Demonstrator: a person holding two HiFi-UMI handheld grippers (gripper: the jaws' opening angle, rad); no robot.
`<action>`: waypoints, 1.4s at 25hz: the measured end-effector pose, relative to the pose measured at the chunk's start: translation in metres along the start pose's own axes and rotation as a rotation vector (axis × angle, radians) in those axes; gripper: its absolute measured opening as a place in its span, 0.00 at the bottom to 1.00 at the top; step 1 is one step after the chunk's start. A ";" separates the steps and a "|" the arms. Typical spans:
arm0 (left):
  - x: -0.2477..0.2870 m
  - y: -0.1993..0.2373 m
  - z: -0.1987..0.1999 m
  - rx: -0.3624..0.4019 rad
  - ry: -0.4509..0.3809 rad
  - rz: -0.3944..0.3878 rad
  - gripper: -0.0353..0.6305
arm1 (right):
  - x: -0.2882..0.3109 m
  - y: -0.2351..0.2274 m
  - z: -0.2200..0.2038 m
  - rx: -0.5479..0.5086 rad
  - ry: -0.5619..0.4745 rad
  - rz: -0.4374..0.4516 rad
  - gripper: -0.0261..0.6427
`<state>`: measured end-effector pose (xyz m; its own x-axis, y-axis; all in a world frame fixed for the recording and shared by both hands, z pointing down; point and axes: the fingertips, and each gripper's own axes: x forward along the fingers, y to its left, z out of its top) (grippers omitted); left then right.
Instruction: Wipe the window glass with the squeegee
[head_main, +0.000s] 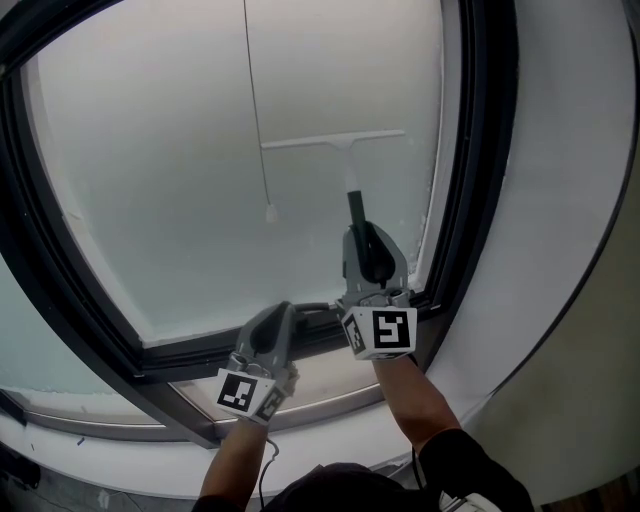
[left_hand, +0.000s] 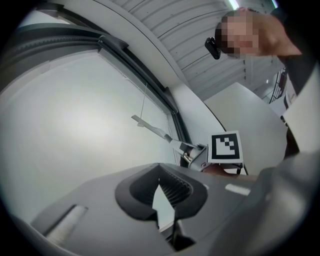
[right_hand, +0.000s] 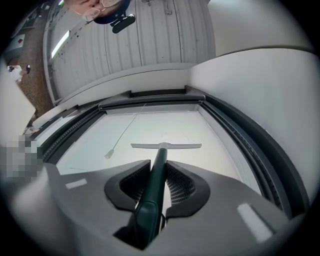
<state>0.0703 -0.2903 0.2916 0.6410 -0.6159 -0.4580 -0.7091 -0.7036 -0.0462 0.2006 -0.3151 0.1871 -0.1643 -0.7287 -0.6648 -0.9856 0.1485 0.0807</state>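
The squeegee (head_main: 335, 141) lies flat against the frosted window glass (head_main: 170, 170), its white blade across the upper middle of the pane and its dark green handle (right_hand: 155, 180) running down into my right gripper (head_main: 366, 252). That gripper is shut on the handle, with the blade (right_hand: 166, 146) straight ahead in the right gripper view. My left gripper (head_main: 272, 333) hovers low by the bottom frame, left of the right one, shut with nothing between its jaws (left_hand: 162, 197). From the left gripper view the squeegee (left_hand: 150, 126) shows off to the right.
A thin blind cord with a small white pull (head_main: 271, 212) hangs in front of the glass, left of the squeegee. A dark window frame (head_main: 480, 150) borders the pane on the right and bottom. A white wall (head_main: 570, 200) stands at the right.
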 end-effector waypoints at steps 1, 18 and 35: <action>0.000 0.000 -0.001 -0.001 -0.002 0.001 0.05 | -0.001 0.000 -0.001 0.000 0.005 0.000 0.18; -0.005 -0.011 -0.022 -0.042 0.036 0.000 0.05 | -0.031 0.003 -0.023 0.012 0.063 -0.001 0.18; 0.002 -0.016 -0.044 -0.058 0.076 0.000 0.05 | -0.052 0.001 -0.039 0.008 0.090 0.003 0.18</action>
<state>0.0960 -0.2959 0.3301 0.6631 -0.6395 -0.3890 -0.6922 -0.7216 0.0063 0.2067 -0.3031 0.2501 -0.1704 -0.7854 -0.5951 -0.9848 0.1557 0.0766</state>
